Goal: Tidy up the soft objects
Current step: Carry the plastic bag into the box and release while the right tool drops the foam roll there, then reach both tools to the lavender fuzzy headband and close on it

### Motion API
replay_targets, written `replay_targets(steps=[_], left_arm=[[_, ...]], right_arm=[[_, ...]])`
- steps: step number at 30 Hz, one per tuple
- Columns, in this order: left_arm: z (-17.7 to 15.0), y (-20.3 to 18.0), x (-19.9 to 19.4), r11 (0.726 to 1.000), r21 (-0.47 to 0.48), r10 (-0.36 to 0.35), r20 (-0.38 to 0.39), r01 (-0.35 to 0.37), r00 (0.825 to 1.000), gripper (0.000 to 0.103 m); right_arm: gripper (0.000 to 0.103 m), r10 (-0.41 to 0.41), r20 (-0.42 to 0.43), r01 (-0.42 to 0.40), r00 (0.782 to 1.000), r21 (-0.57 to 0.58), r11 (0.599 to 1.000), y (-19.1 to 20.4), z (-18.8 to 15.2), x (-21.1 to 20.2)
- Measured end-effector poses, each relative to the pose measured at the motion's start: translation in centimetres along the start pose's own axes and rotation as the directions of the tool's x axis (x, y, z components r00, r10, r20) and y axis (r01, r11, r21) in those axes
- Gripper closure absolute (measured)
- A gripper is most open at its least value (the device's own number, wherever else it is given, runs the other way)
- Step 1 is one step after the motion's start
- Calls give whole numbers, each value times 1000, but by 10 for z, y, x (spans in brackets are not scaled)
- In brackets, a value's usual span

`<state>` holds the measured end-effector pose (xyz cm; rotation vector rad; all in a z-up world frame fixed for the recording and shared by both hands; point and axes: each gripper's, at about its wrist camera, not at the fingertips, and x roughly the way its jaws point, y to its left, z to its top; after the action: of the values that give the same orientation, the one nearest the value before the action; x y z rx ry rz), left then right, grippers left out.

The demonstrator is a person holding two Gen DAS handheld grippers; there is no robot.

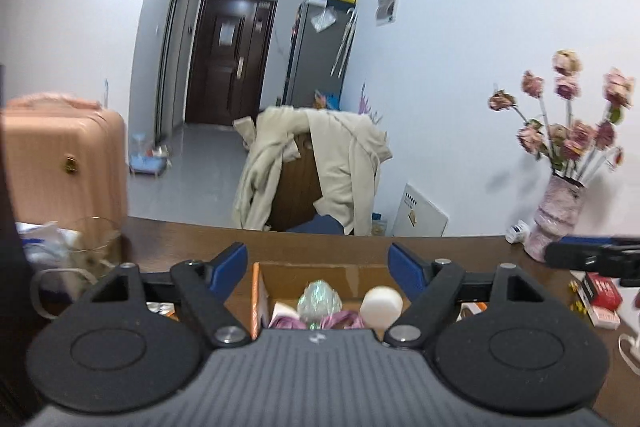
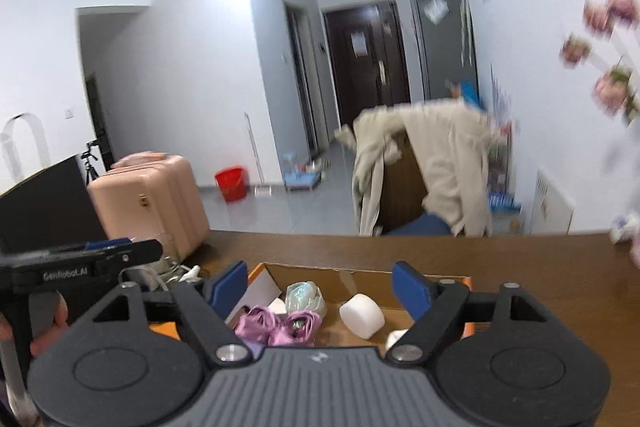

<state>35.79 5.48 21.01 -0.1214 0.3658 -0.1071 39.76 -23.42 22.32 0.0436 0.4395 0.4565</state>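
Both grippers are held above the near edge of a brown wooden table point(image 2: 520, 267), each pointing slightly downward toward an open cardboard box point(image 2: 352, 273) with orange outer sides.

Left gripper point(image 1: 318, 265): jaws wide apart, blue pads clear of everything, nothing between them. The box sits directly below and ahead of its fingers.

Right gripper point(image 2: 320, 287): jaws likewise spread wide and empty. In its view the left gripper's black body enters from the left edge, held by a hand point(image 2: 44, 327).

Box contents, all resting on the box floor:
- a white foam cylinder point(image 2: 362, 315), lying tilted toward the right side;
- a crumpled iridescent plastic wad point(image 2: 306, 297), near the middle, toward the rear;
- two purple fabric flowers point(image 2: 276, 327), side by side at the front, just beside the wad;
- a small white piece point(image 2: 277, 305) behind the flowers, partly hidden.

Surroundings: a pink vase of dried roses point(image 1: 558, 215) stands on the table at the right; a red box point(image 1: 602, 293) lies near it. Beyond the table, a beige jacket point(image 1: 340, 163) hangs over a chair, and a pink suitcase point(image 1: 60, 163) stands to the left.
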Motion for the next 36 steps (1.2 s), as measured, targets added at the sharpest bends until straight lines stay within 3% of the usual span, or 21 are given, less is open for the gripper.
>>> replay_targets(steps=[3,7,13,17,20,23,27,30,32,34,36], left_arm=[[-21,-7,-48,999,32,4,29,-5,1000,22],[-54,-20,-108,991,133,-23,99,10,995,11],[-121,-36,-170,978,208,-22,138,-7,990,6],[-159,-42,-192,980,198,-56,130,30,990,2],[-171,-46,-183,981,182,-83,83,67,993,2],[-172,-51,-172,978,206,-53,71,38,996,2],[-169,-53,-155,983,173,-73,56,63,996,2],[-167,-61,-129,976,202,-98,54,85,994,2],[-162,-66,-103,975,194,-120,25,113,992,9],[-157,-70,-69,972,159,-168,-39,172,985,25],[-156,-73,-26,971,125,-187,-135,204,973,31]], right_arm=[[20,-45,59,51,997,-87,995,16,-26,-56],[16,-90,148,112,985,-151,982,35,-73,-120],[15,-200,201,218,959,-70,974,44,-147,-180],[13,-212,161,214,964,9,977,41,-193,-191],[13,-221,95,219,971,34,975,33,-209,-182],[13,-284,83,283,955,29,959,29,-212,-176],[13,-271,65,269,960,43,962,27,-219,-170],[17,-266,30,264,964,45,963,26,-223,-158],[30,-249,8,248,969,51,967,27,-225,-148],[38,-227,-10,228,974,46,973,30,-225,-139],[41,-222,-24,223,975,37,974,33,-226,-133]])
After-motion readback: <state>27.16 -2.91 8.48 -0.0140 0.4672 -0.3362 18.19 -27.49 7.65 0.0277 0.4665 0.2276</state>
